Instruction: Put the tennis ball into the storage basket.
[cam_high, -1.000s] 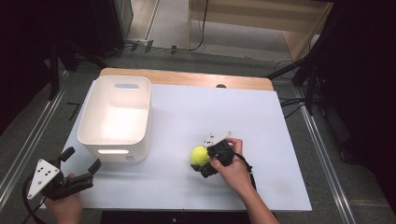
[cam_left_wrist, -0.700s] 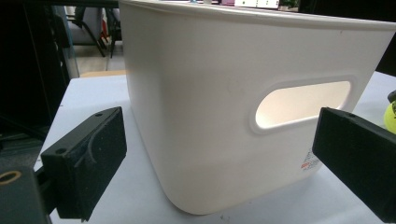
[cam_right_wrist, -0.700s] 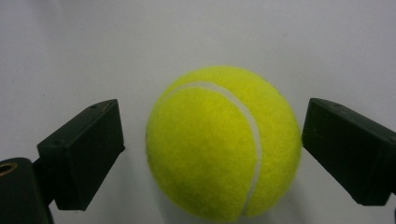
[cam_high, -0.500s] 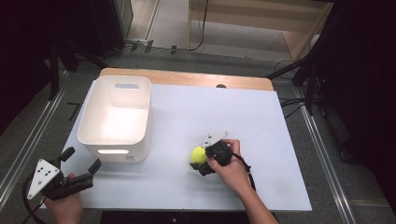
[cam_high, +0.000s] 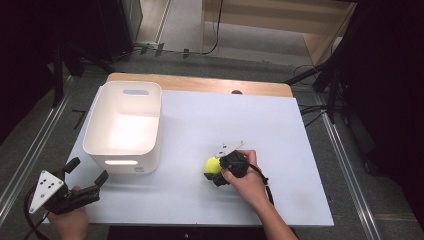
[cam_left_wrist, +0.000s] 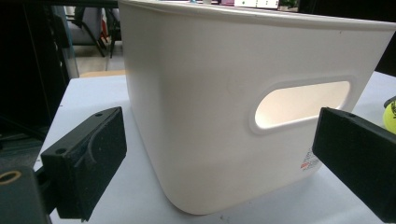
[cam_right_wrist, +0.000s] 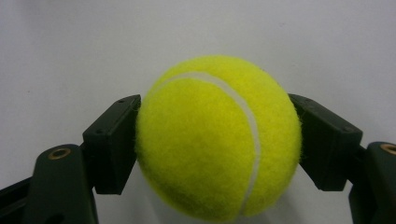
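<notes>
**A:** Position of the fuzzy yellow-green tennis ball (cam_right_wrist: 218, 137) is requested.

**B:** It is seen on the white table top (cam_high: 200, 125), right of centre and toward the near edge. It is clamped between the two black jaws of the right gripper (cam_high: 216, 172); in the right gripper view both pads are pressed against its sides, and its white seam is curved across the front. Whether the ball is touching the surface or lifted just off it cannot be told.

**A:** State of the left gripper (cam_high: 86, 176)?

**B:** Its jaws are spread wide apart and nothing is held between them. It is kept at the near left corner of the table, gripped by the person's left hand (cam_high: 70, 220).

**A:** What is faced by it?

**B:** The white rectangular plastic bin (cam_left_wrist: 243, 107) with a slotted handle cut-out is framed between the jaws in the left gripper view, just ahead and not touched. The bin is placed upright on the left half of the table, well apart from the ball.
</notes>
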